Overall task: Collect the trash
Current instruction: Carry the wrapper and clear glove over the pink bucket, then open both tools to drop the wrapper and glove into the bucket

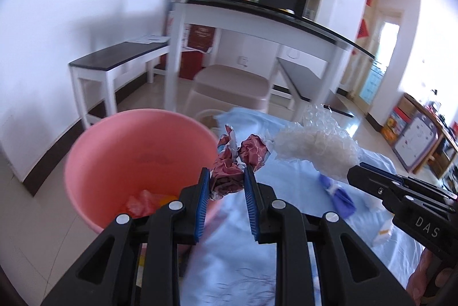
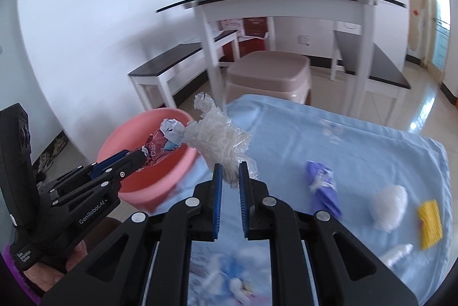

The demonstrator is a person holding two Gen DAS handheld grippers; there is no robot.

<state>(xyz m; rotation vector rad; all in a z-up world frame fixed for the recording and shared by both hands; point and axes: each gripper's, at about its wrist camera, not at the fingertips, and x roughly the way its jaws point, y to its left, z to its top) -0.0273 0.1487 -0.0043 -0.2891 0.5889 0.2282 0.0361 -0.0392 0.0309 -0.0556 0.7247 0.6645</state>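
My left gripper [image 1: 226, 185] fingers squeeze a light crumpled paper ball [image 1: 229, 177] beside the pink bucket [image 1: 114, 151], mid-frame. My right gripper [image 2: 229, 174] fingers pinch soft, springy bubble wrap [image 2: 217, 140] at its thin end.

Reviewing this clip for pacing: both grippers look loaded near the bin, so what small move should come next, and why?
Probably carry the left gripper a little further left over the pink bin, then open it. It is shut on the crumpled red wrapper, which sits at the bin's rim rather than clearly over the opening. The right gripper, shut on the clear plastic wad, can follow.
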